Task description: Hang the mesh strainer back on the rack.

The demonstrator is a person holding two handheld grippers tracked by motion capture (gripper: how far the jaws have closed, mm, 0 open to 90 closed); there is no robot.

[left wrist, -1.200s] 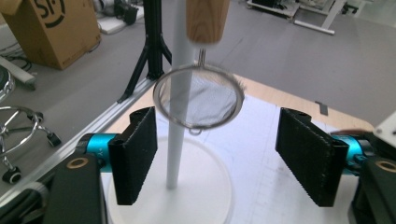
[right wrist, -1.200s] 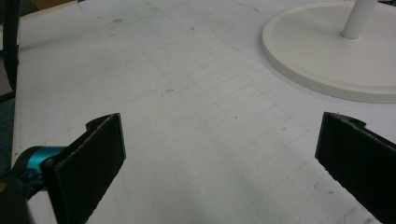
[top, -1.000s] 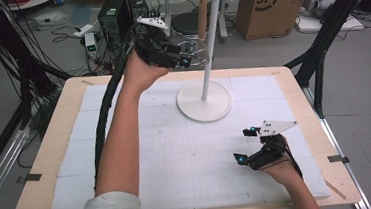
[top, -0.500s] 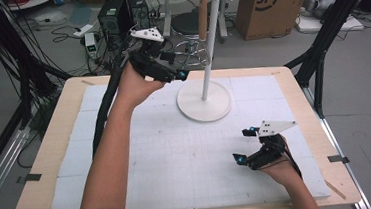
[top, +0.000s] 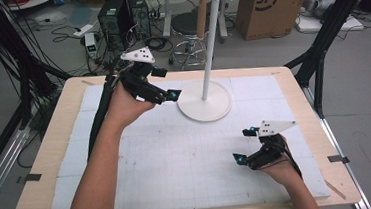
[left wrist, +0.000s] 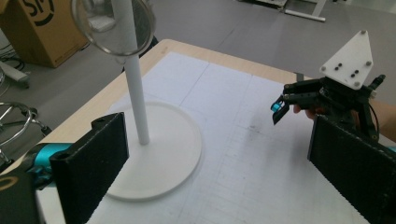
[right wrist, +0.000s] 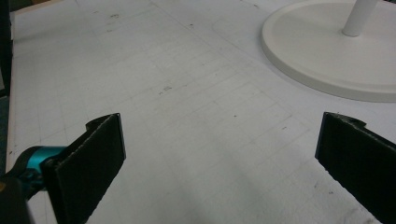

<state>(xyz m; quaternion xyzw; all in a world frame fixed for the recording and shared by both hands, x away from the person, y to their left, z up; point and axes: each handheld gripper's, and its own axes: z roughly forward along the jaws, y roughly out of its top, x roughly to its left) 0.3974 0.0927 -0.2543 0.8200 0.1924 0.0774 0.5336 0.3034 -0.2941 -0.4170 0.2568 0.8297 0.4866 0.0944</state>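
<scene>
A white stand rises from a round base (top: 204, 103) at the back middle of the white mat, its pole (top: 208, 47) topped with hooks. A round metal mesh strainer (left wrist: 114, 23) hangs beside the pole (left wrist: 135, 102). My left gripper (top: 168, 83) hovers just left of the pole, above the base's left edge. Its jaws have just been opening; they stand wide in the left gripper view (left wrist: 217, 140) with nothing between them. My right gripper (top: 243, 144) rests low over the mat's front right, open and empty (right wrist: 219, 135), facing the base (right wrist: 327, 51). It also appears across the mat (left wrist: 329, 93).
The mat (top: 177, 155) covers a wooden table (top: 42, 161). Black frame posts (top: 320, 59) stand by the right back corner. A cardboard box (top: 266, 3), a stool (top: 187, 29) and a computer tower (top: 114, 15) sit on the floor behind.
My left gripper has drawn back from the upper pole, down and toward the near side, and its jaws have spread wider. The right hand has stayed put.
</scene>
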